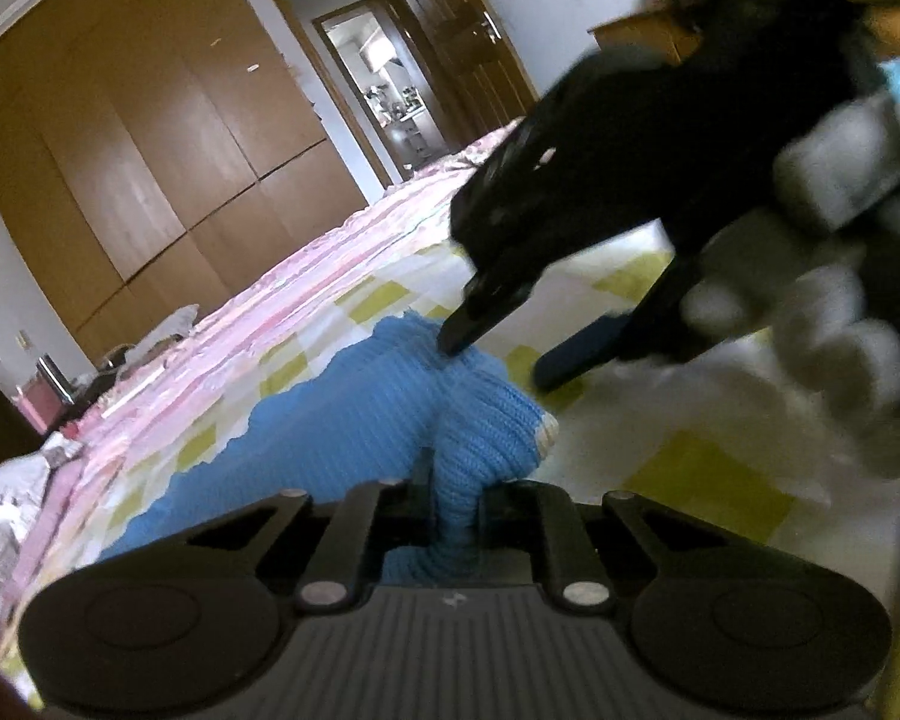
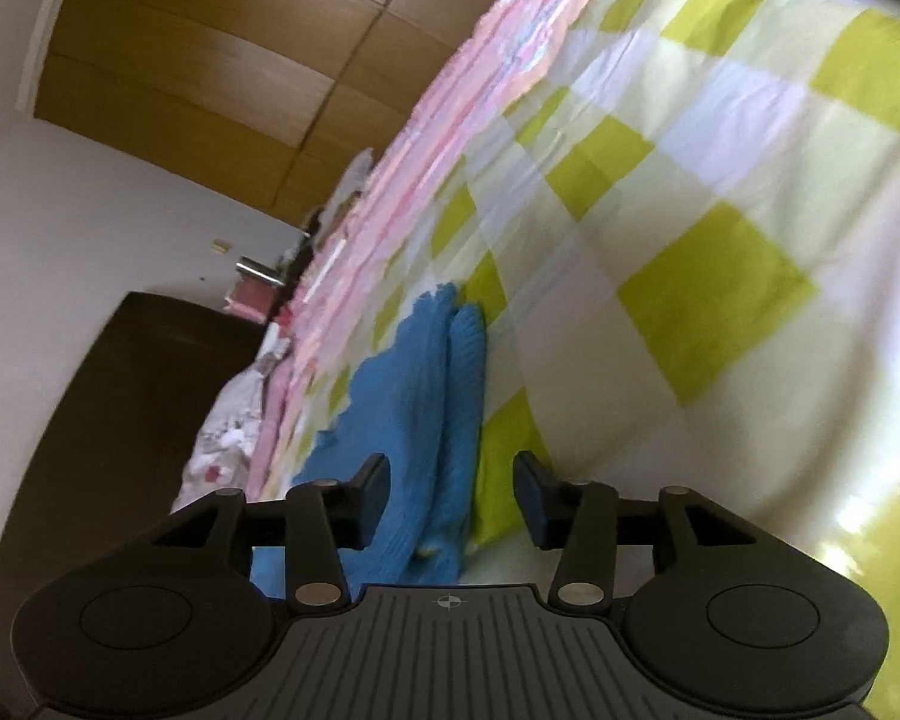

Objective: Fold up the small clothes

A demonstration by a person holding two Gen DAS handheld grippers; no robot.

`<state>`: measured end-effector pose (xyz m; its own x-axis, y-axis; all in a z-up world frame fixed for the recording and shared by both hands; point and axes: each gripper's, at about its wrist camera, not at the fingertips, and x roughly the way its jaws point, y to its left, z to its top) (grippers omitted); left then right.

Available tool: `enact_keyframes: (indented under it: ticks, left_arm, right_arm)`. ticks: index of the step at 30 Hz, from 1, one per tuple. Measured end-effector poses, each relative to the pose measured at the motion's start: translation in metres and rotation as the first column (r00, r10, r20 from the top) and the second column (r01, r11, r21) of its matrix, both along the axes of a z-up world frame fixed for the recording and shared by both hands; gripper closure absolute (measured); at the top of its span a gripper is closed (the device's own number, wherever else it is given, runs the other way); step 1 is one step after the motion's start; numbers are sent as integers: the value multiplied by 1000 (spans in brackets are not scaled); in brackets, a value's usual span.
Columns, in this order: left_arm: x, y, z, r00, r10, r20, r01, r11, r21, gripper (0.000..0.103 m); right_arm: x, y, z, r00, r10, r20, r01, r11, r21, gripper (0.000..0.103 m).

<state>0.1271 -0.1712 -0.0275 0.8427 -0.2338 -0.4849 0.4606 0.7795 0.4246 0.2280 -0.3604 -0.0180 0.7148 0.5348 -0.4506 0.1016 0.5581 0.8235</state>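
Note:
A small blue knit garment point(image 1: 390, 408) lies on a bed with a yellow-and-white checked cover point(image 1: 708, 480). My left gripper point(image 1: 453, 516) is shut on a bunched fold of the blue knit at its near edge. My right gripper point(image 1: 498, 348), held by a gloved hand, shows in the left wrist view with its fingers spread, one fingertip point(image 1: 456, 336) touching the knit's far edge. In the right wrist view the right gripper point(image 2: 450, 492) is open, its fingers on either side of the blue knit point(image 2: 414, 396), which lies folded in a ridge.
A pink striped blanket point(image 1: 258, 306) runs along the bed's far side. Wooden wardrobe doors point(image 1: 150, 120) and an open doorway point(image 1: 378, 78) stand beyond. A dark cabinet point(image 2: 120, 396) stands by the bed's left end, with small items point(image 1: 48, 390) nearby.

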Motion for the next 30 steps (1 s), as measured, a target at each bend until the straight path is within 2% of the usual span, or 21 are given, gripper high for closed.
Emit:
enact_keyframes:
  ticks: [5,12,15,17,20,23,30]
  left_arm:
    - [4,8,8,1000,-2,-20,1,996,-85,84]
    - [7,22,15,999,-8,-52,0,985,-170,85]
    - [8,25,17,998,-13,-54,3,982,-188,85]
    - [7,29,19,998,-17,-62,3,978,-211,85]
    - [7,36,23,997,-22,-71,4,970,-244,85]
    - [6,45,28,997,-26,-78,3,959,-283,85]
    - [11,75,48,994,9,-106,-51,915,-399,85]
  right_arm:
    - [27,10,-5,1000,-14,-20,15,998,55,57]
    - [48,24,-8,999,-28,-26,29,998,62,58]
    - [52,27,-9,999,-34,-33,37,997,67,67]
    - [53,30,-11,998,-29,-49,31,998,57,81]
    - [50,32,-12,998,-43,-56,46,997,63,84]
    - [48,33,-3,997,-65,-40,68,995,73,86]
    - [50,54,41,998,-49,24,50,998,-24,86]
